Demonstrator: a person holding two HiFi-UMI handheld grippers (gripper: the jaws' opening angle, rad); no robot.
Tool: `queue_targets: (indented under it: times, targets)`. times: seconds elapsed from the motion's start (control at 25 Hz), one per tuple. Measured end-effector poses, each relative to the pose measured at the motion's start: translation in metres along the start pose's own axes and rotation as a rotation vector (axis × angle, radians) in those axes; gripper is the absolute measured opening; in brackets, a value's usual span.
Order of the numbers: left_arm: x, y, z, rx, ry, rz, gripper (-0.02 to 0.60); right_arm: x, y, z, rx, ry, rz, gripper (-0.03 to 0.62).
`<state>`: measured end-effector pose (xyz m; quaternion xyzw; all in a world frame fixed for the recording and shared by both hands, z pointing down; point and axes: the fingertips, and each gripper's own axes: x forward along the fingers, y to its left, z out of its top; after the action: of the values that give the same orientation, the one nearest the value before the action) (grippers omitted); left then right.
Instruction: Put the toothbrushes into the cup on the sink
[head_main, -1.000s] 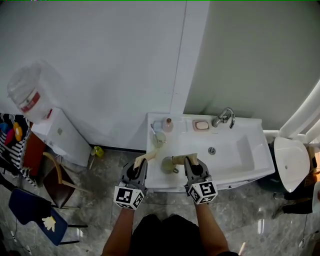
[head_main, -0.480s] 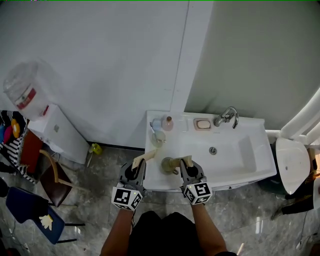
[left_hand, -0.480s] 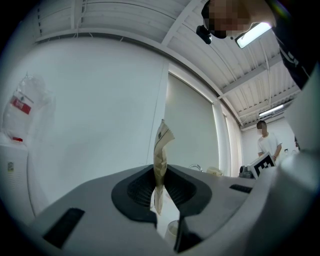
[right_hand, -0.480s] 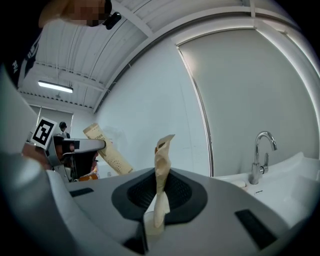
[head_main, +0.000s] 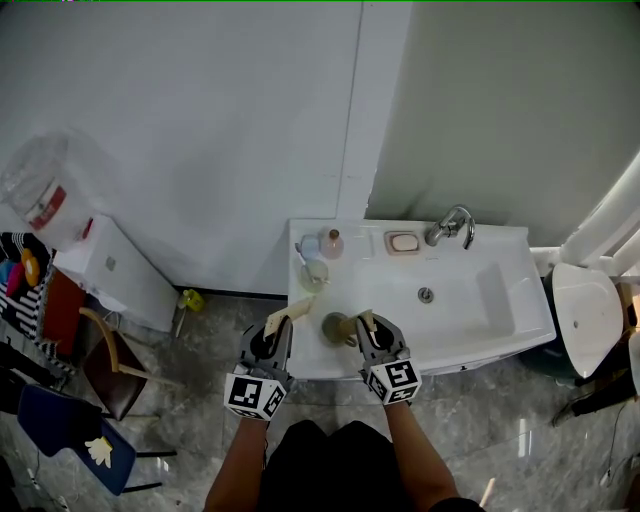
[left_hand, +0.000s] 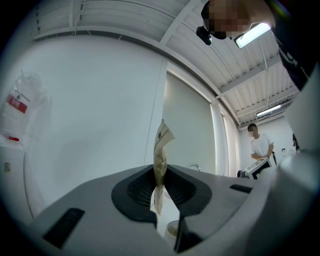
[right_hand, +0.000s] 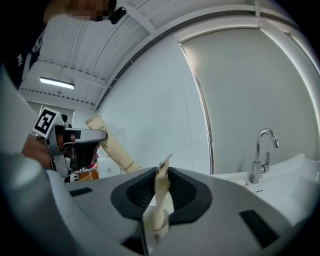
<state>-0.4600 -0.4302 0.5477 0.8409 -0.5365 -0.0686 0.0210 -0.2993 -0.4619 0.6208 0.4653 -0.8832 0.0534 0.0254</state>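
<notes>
the left gripper (left_hand: 160, 195) is clamped shut on a toothbrush (left_hand: 161, 150) in a tan paper wrapper — the sleeve stands upright between the dark pads, its top rising well above the jaws. in the head view this gripper sits at the front left corner of the white sink (head_main: 470, 300), with the wrapper leaning toward the wall. the right gripper (right_hand: 161, 197) is likewise closed tight on a second toothbrush (right_hand: 161, 185), also in tan paper, which runs up and down through the pinch. from above, that second toothbrush is just beside the right edge of the olive cup (head_main: 335, 326). the cup stands on the sink's front ledge between the two grippers; whether the paper touches its rim or dips inside i cannot tell. both grippers point level, toward the wall. further back — along the sink's rear ledge — are a small bottle (head_main: 331, 243), a soap dish (head_main: 403, 242) and a chrome faucet (head_main: 450, 226). off to the left, on the grey floor, stands a blue chair (head_main: 50, 425).
</notes>
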Motion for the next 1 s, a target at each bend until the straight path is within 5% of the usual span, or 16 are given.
queue_targets:
  times: [0.16, 0.24, 1.0]
  targets:
    - [-0.001, -0.002, -0.003, -0.007, 0.005, -0.003, 0.067, -0.002, 0.000, 0.004, -0.001, -0.020, 0.003, 0.061]
    - [-0.001, -0.004, -0.005, -0.008, 0.008, -0.006, 0.068, -0.004, 0.000, 0.008, 0.004, -0.037, 0.000, 0.173]
    - [0.022, -0.040, -0.059, -0.006, 0.139, -0.081, 0.067, -0.035, -0.024, 0.053, -0.006, -0.149, -0.069, 0.176]
